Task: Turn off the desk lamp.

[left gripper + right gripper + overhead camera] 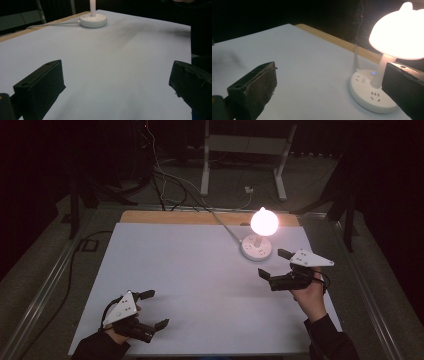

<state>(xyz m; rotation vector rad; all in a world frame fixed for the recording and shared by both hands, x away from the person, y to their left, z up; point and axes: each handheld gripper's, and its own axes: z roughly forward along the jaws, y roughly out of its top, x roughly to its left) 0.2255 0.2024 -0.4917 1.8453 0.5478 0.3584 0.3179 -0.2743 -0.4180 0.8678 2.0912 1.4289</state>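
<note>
A small white lamp point(263, 221) glows brightly at the table's far right, on a round white base with sockets point(256, 249). The right gripper view has its lit shade point(398, 35) and base point(372, 93) close ahead at the right, with a blue indicator light on the base. My right gripper point(275, 265) hovers open just in front of the base, jaws pointing left and empty. My left gripper point(154, 309) rests open near the front left edge, holding nothing. The left gripper view shows the lamp base point(93, 20) far across the table.
A white sheet point(190, 285) covers the table, with a strip of bare wood point(170, 217) at the far edge. The lamp's white cord point(222, 225) runs off the back. Cables and a white stand point(245, 150) sit on the dark floor beyond.
</note>
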